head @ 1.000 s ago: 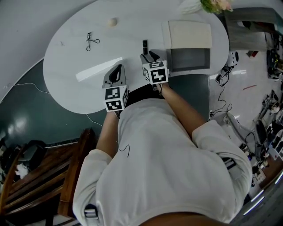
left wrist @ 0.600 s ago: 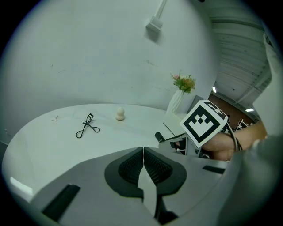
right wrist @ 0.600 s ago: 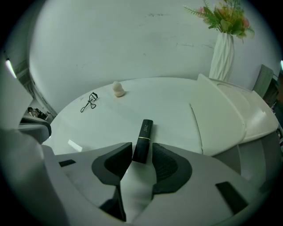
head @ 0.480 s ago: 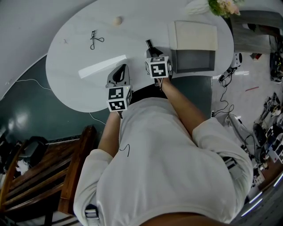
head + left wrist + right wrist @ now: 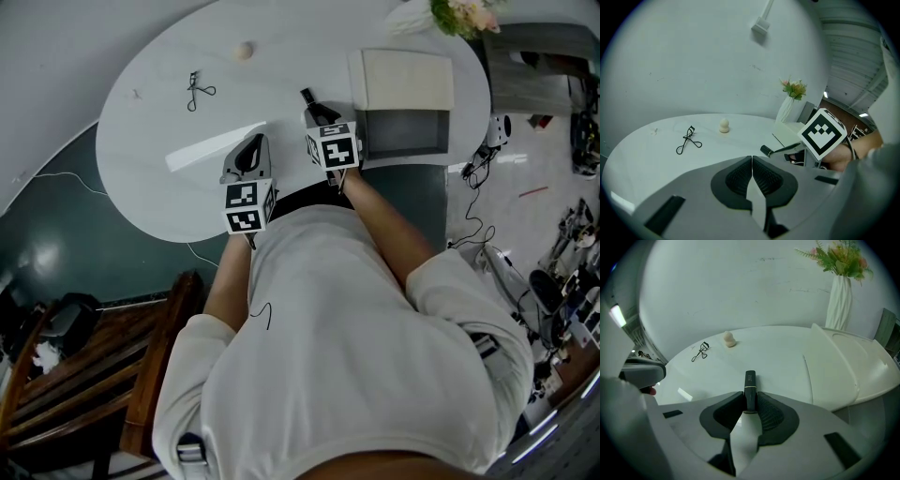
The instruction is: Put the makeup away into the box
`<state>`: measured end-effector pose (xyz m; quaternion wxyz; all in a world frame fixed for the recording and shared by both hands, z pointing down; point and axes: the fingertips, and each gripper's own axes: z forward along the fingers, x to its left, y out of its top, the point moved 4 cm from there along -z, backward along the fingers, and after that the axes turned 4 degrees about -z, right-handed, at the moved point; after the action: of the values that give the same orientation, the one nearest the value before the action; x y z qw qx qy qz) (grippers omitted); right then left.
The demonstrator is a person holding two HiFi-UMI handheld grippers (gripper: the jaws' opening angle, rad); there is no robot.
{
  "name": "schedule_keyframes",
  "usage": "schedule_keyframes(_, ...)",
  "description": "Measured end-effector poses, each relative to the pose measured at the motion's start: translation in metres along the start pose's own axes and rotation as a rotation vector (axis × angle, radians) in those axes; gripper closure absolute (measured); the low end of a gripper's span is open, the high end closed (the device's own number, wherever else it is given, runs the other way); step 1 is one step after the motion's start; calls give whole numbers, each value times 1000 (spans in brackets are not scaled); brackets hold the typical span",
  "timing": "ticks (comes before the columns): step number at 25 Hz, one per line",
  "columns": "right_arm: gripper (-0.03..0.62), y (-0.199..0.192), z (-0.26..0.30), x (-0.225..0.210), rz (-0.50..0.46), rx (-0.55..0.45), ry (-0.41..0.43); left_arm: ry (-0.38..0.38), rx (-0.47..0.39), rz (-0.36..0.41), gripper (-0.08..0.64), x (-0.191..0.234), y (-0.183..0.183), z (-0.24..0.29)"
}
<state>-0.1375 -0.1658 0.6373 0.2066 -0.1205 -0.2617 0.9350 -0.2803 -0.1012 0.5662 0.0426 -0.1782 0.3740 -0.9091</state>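
Observation:
A short black makeup tube sticks out from between the pads of my right gripper. The jaws have just been closing and now press on its near end. In the head view the right gripper holds the tube over the white table, just left of the open box. My left gripper hovers low over the table's near part with its pads together and nothing between them. A black eyelash curler and a small beige sponge lie farther back on the left.
The box's cream lid lies folded back behind its grey inside. A white vase with flowers stands behind the box. A wooden chair is by the table's near left edge, and cables run over the floor at right.
The right gripper's jaws have come together round the black tube, which lay just ahead of them before. Both hands have stayed nearly where they were.

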Motion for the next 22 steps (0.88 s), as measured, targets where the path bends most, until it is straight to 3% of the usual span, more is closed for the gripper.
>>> schedule_keyframes(10, 501, 11, -24, -1, -46, -54, 120, 21, -14, -2, 538, -20, 14, 9)
schedule_keyframes(22, 502, 36, -58, -14, -93, -115, 191, 54, -35, 4, 538, -41, 31, 18)
